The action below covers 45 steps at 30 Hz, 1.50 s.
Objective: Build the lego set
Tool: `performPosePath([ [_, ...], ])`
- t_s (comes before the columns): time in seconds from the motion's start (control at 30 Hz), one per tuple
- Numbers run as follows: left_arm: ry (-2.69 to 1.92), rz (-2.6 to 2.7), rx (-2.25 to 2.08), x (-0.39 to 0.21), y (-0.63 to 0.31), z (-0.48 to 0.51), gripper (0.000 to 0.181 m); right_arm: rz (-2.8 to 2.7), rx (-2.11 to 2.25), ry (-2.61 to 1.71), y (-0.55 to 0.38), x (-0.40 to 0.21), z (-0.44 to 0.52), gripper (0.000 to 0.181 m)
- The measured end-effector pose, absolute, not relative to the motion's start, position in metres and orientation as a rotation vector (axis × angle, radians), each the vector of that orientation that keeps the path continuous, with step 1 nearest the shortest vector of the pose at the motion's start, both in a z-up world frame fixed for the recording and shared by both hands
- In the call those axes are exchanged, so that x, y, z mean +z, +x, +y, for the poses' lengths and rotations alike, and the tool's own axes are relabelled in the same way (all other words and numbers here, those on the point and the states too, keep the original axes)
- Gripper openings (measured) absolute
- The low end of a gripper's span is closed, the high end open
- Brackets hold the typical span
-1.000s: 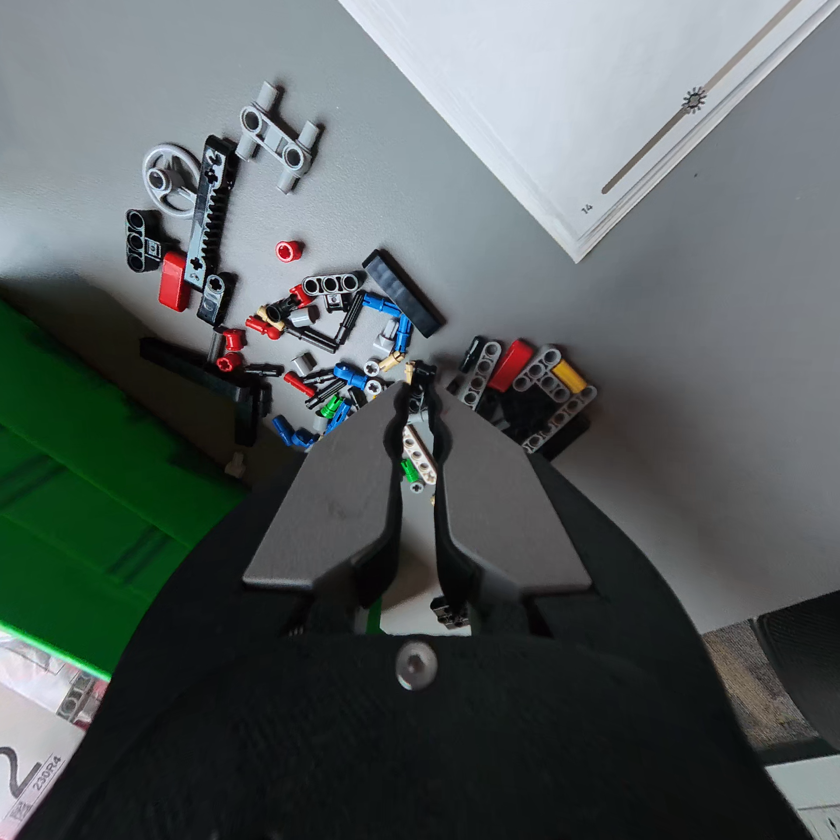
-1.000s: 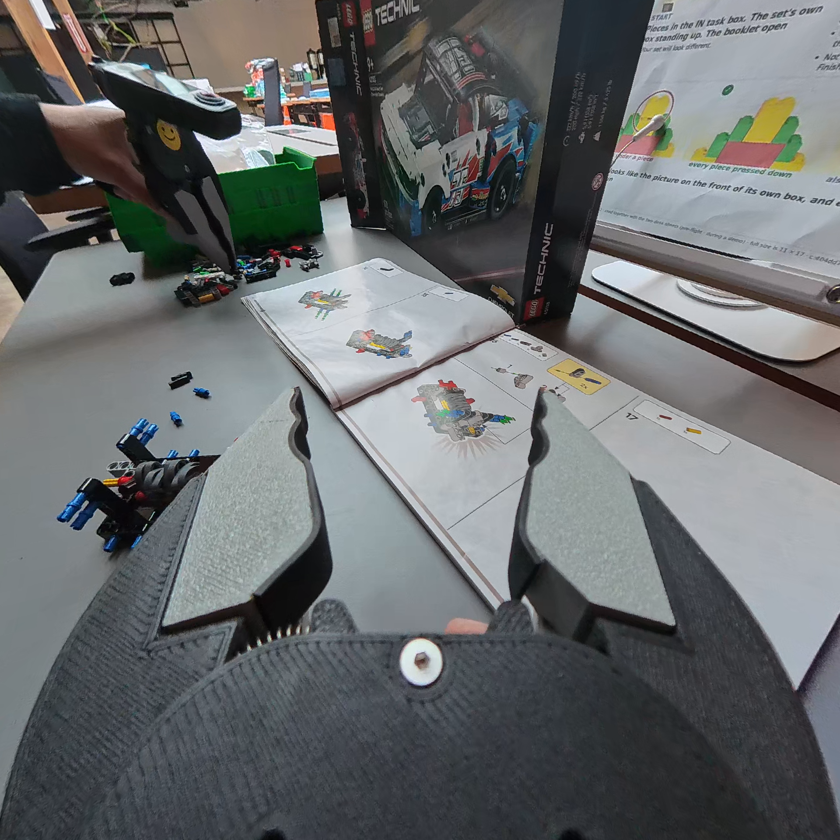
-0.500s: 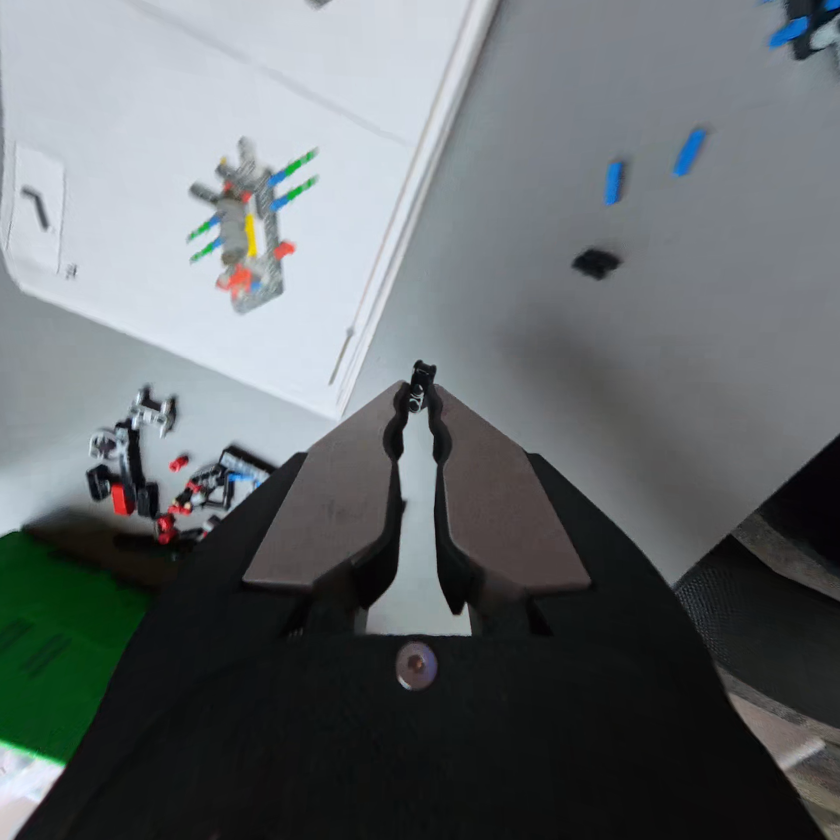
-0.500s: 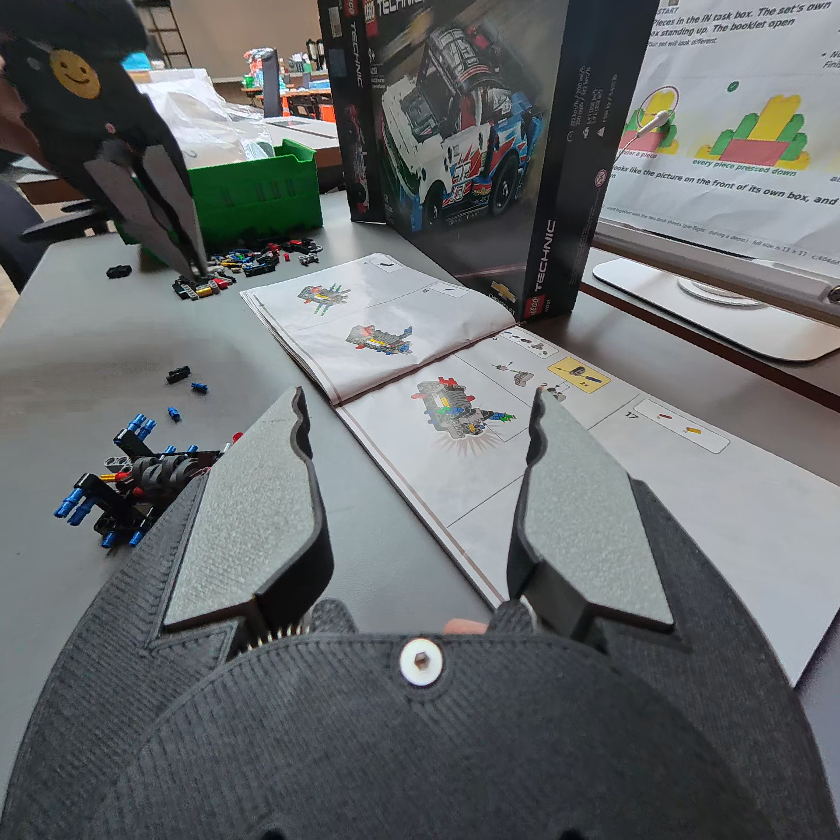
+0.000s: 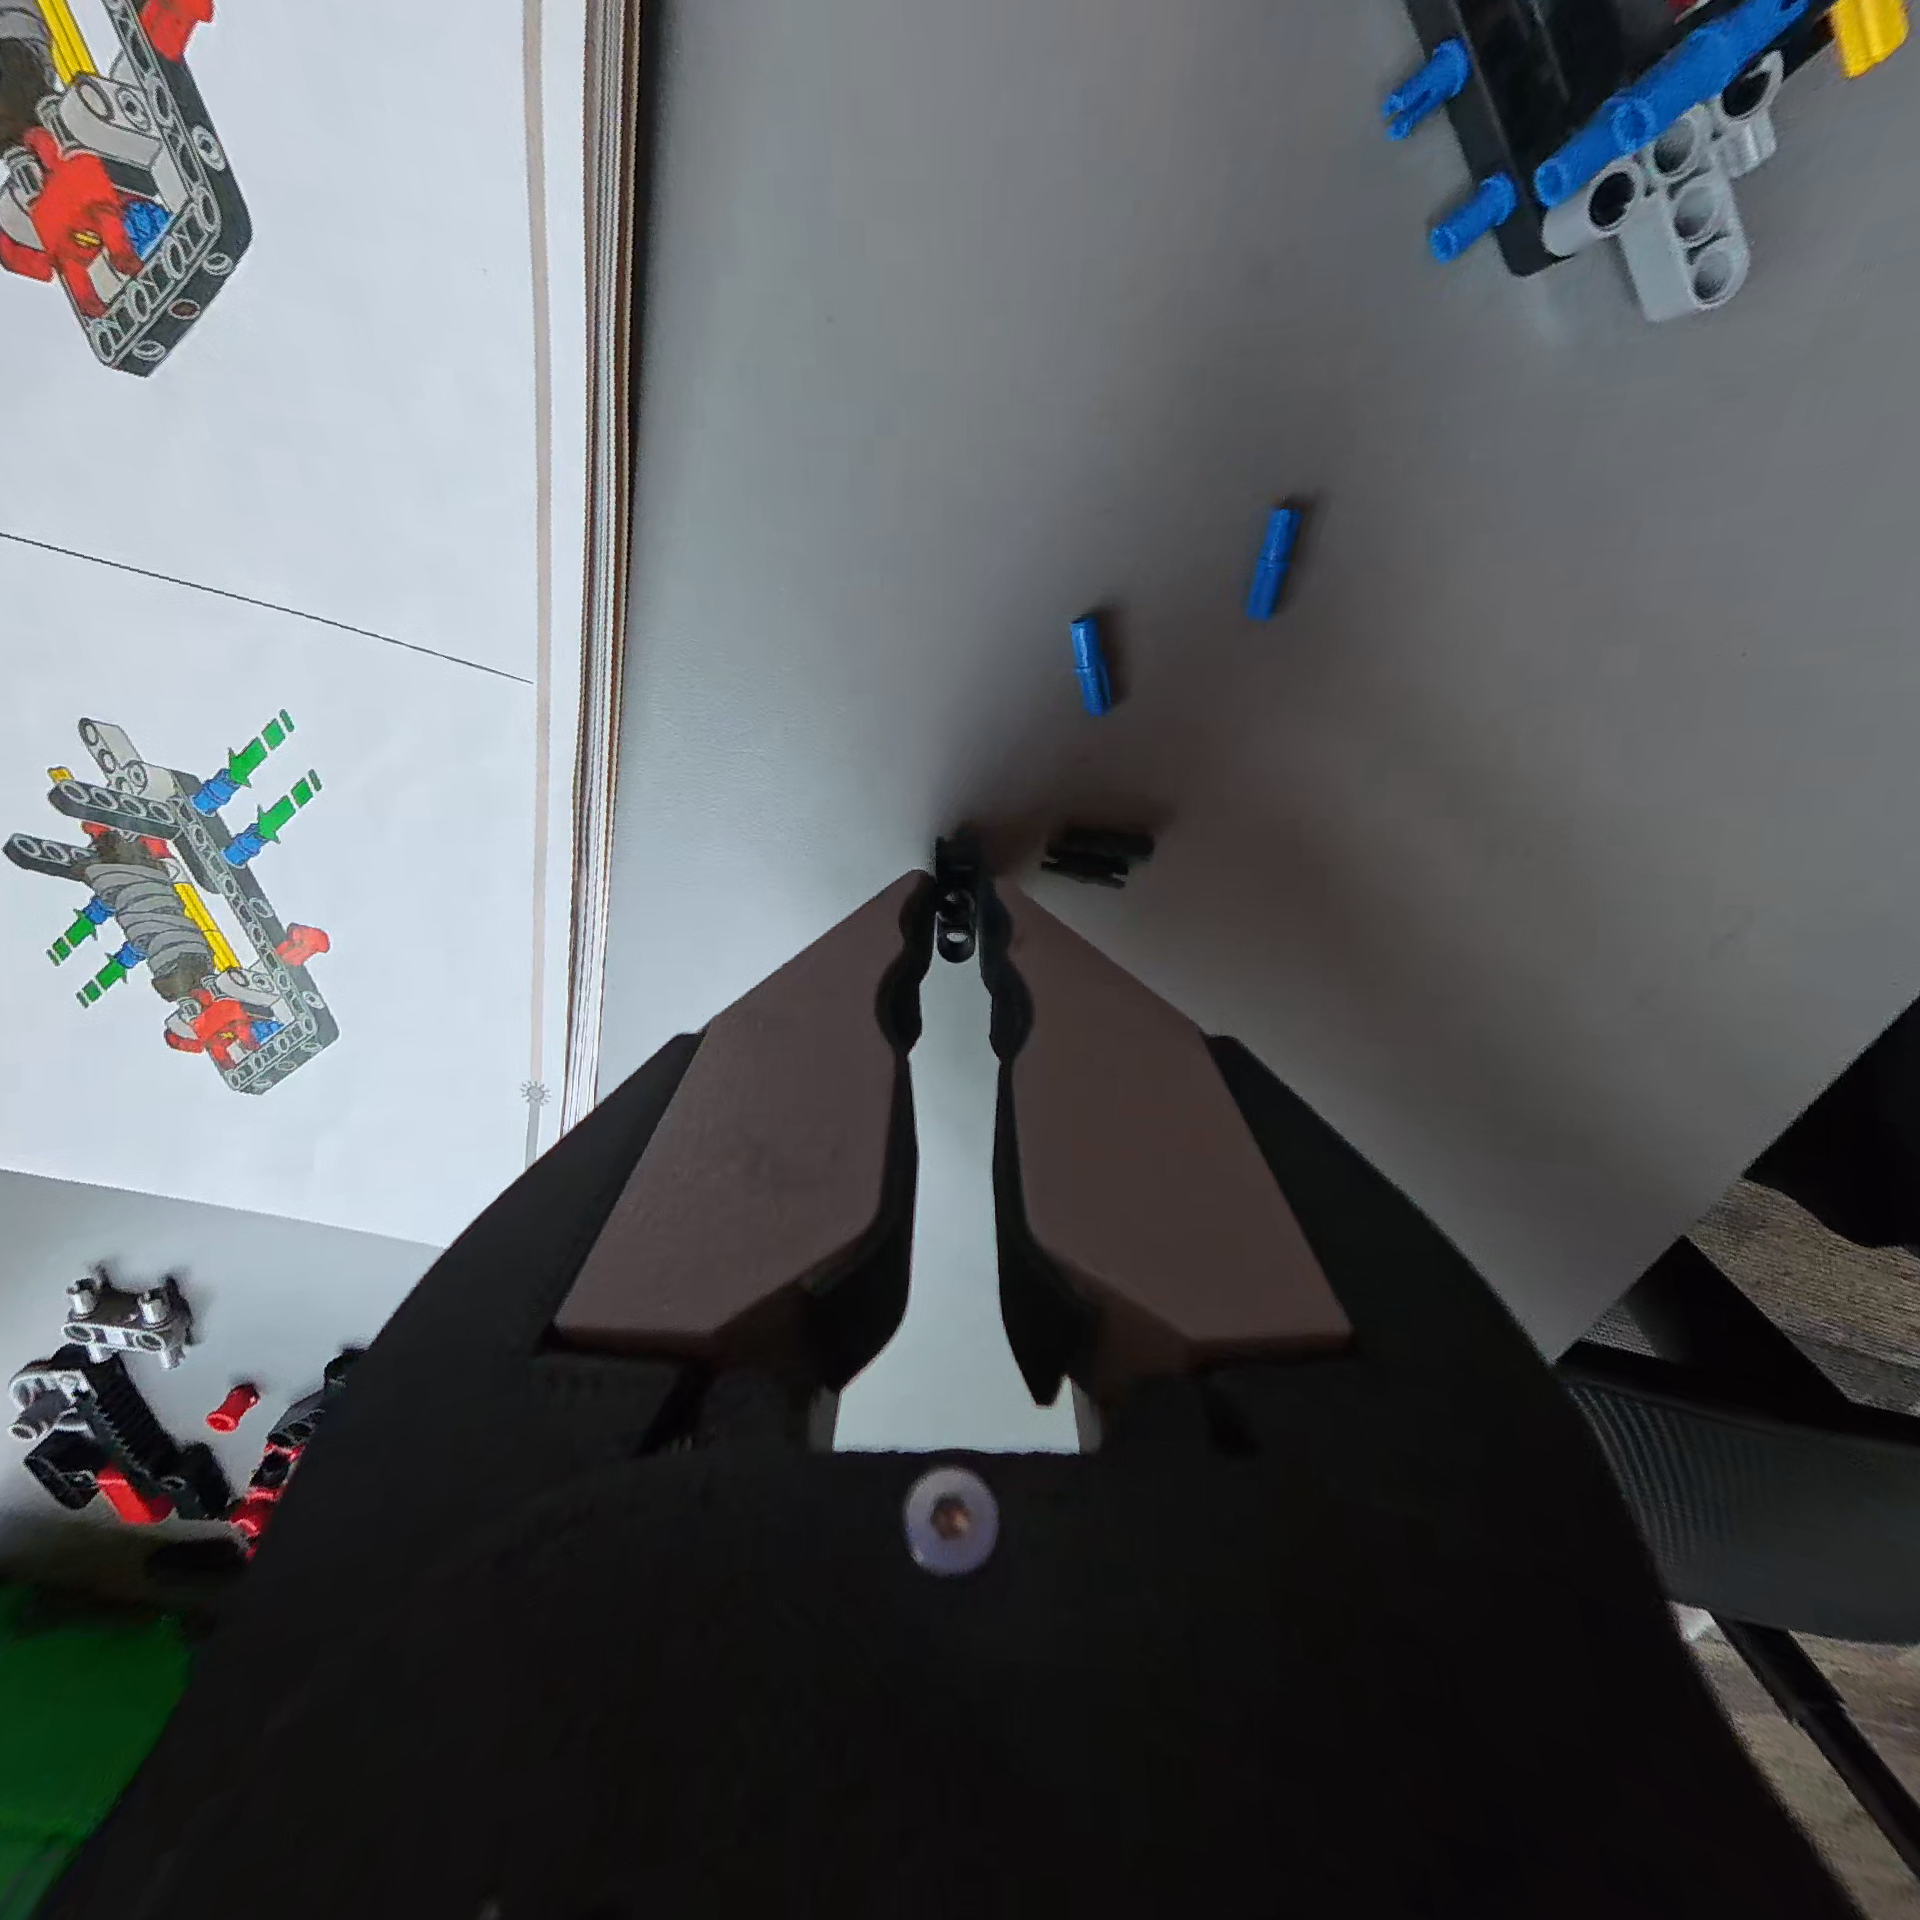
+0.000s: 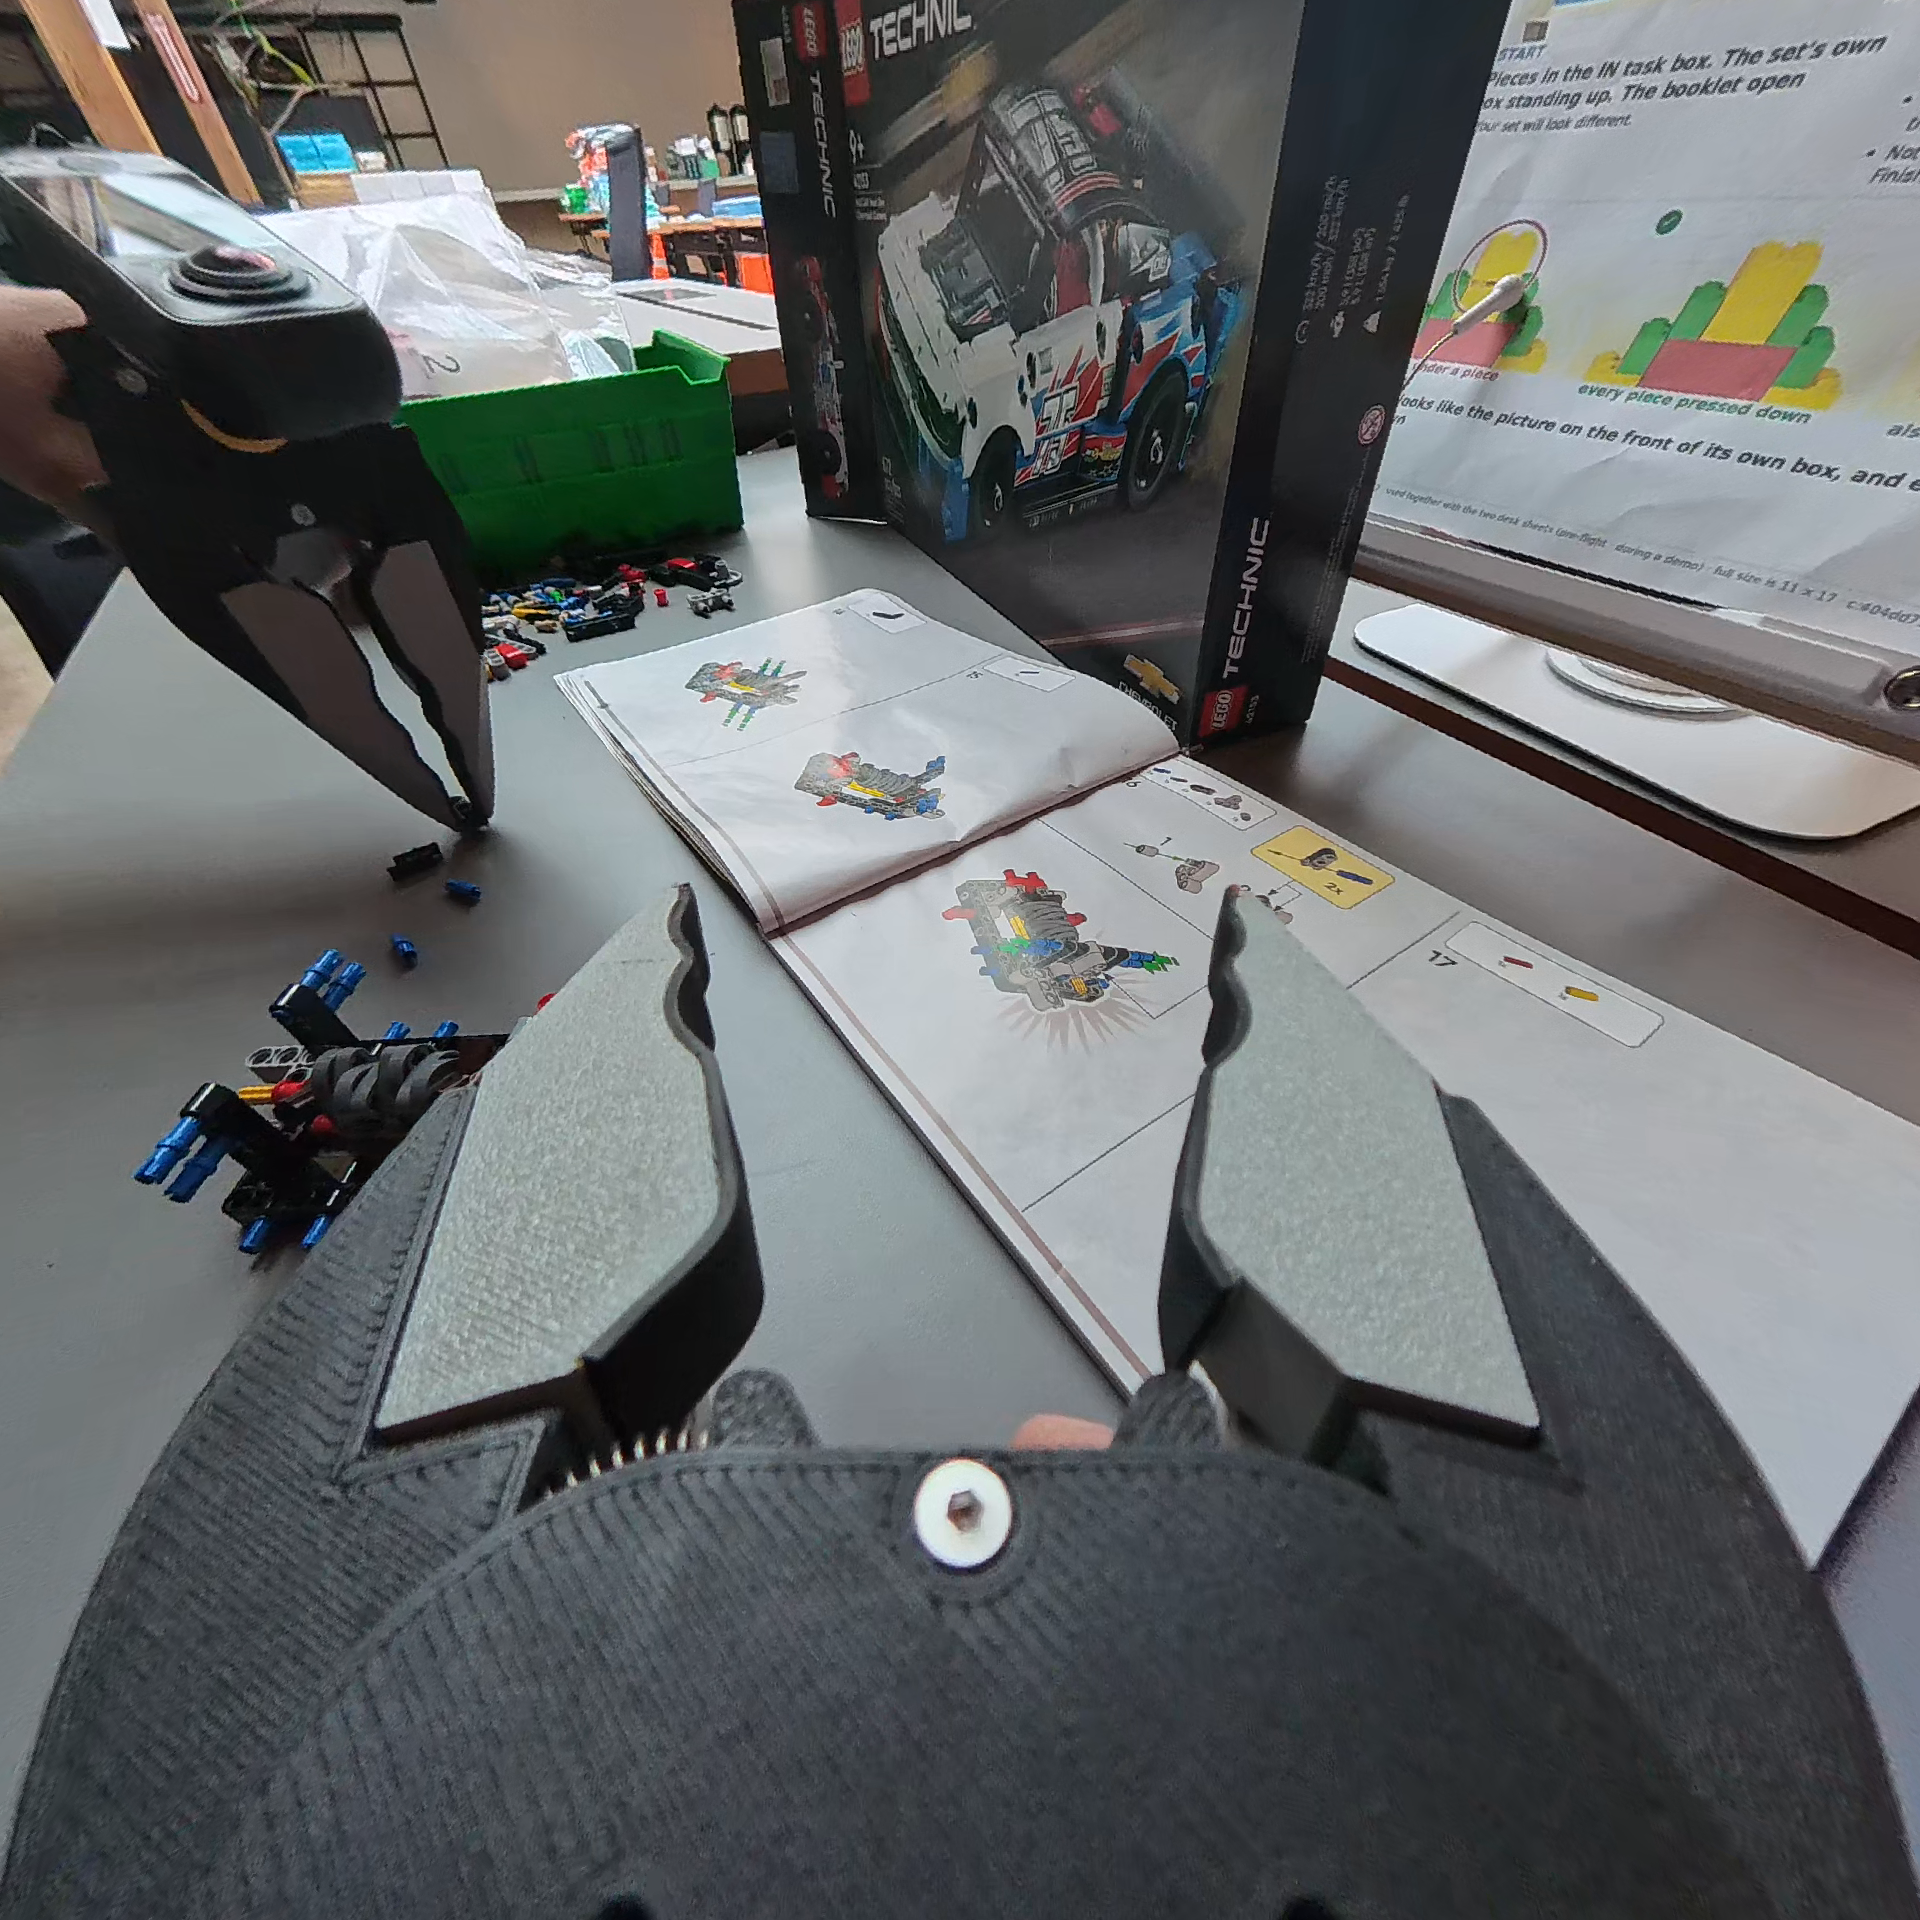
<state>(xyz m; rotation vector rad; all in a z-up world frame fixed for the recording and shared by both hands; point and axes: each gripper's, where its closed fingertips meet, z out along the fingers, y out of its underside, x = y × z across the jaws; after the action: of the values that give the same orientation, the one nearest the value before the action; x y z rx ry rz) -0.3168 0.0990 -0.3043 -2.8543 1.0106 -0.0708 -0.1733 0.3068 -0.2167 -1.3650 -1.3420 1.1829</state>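
left gripper point(image 5: 958, 902) pinches a small black connector point(image 5: 956, 914) beside the instruction booklet point(image 5: 312, 623). only the right wrist view shows the right gripper point(image 6: 956, 914), jaws wide, empty.

booklet point(image 6: 1039, 831) on table point(image 6: 187, 810) | box point(image 6: 1091, 343) behind booklet | 2 pins point(image 5: 1091, 665) beside assembly point(image 6: 312, 1101)

matt grey table point(image 5: 1039, 364), glossy plastic pins point(image 5: 1273, 563), smooth paper booklet point(image 6: 1039, 1091), rough-textured fingers point(image 6: 582, 1174).
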Motion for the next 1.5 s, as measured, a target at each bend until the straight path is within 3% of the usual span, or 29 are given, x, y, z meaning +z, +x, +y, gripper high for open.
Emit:
performPosePath([
  [0.43,-2.736,0.857,-0.057,-0.265,-0.340,0.106,0.005,-1.342,1.189,-1.386,-0.174,-0.221,0.310,0.094],
  [0.7,-2.835,0.416,0.266,-0.236,-0.467,0.074,0.005,-1.339,1.196,-1.399,-0.175,-0.224,0.311,0.095],
  [0.87,-2.930,0.180,0.321,-0.250,-0.526,0.046,0.006,-1.332,1.196,-1.405,-0.175,-0.224,0.312,0.094],
  [1.5,-2.984,0.197,-0.044,-0.277,-0.489,0.034,0.006,-1.328,1.195,-1.408,-0.173,-0.224,0.312,0.094],
])
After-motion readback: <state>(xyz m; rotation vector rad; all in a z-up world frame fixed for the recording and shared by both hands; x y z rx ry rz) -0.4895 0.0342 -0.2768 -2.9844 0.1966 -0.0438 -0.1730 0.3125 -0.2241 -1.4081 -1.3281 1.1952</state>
